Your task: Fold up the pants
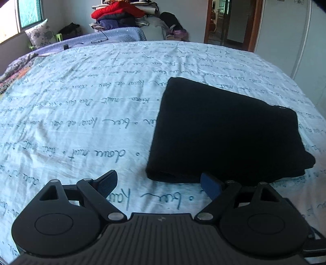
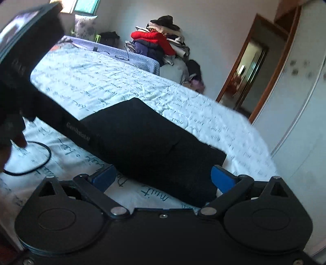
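Black pants [image 1: 226,130] lie folded into a flat rectangle on the bed [image 1: 81,114], right of centre in the left wrist view. My left gripper [image 1: 161,183] is open and empty, just short of the pants' near edge. In the right wrist view the pants [image 2: 154,142] lie straight ahead on the bed. My right gripper [image 2: 163,179] is open and empty, its fingers level with the pants' near edge. The left gripper's black body [image 2: 30,71] crosses the left of the right wrist view above the bed.
The bed has a pale blue sheet with handwriting print [image 2: 101,81]. A black cable [image 2: 38,161] loops on the sheet at left. A pile of clothes with a red jacket [image 1: 116,12] stands past the far edge. A doorway [image 1: 226,22] and white wardrobe [image 1: 295,40] are at right.
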`<state>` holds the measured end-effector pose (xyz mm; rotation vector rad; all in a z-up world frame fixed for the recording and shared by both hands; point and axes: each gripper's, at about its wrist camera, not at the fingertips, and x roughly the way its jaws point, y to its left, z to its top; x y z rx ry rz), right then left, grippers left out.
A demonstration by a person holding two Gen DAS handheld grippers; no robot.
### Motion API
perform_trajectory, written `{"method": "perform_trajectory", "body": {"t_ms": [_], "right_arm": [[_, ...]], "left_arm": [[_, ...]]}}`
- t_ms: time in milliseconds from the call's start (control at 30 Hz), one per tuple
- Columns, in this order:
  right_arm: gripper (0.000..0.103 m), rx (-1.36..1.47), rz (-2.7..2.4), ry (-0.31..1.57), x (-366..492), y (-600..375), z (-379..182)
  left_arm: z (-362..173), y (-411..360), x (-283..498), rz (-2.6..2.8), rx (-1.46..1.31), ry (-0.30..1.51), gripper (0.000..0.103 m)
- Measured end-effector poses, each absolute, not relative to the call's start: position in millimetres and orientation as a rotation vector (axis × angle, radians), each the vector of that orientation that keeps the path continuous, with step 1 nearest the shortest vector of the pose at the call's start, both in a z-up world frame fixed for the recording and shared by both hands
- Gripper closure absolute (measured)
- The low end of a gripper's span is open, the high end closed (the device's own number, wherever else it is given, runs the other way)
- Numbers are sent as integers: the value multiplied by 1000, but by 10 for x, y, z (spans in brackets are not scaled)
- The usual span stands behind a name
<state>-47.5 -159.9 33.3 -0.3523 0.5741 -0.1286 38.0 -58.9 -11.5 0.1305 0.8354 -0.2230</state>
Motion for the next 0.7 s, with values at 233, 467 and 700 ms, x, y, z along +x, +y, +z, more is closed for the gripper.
{"method": "perform_trajectory", "body": {"t_ms": [233,467,700], "right_arm": [[2,-257,-135,427,-536,-1660,522],[4,-349,21,474,-167,-1520,324],[51,-604,221,541,244,-874,18]], "left_arm": [[-119,-516,420,-208,152,821,13],[24,140,665,-25,-20,785,13],[58,541,846,44,-109,807,13]]}}
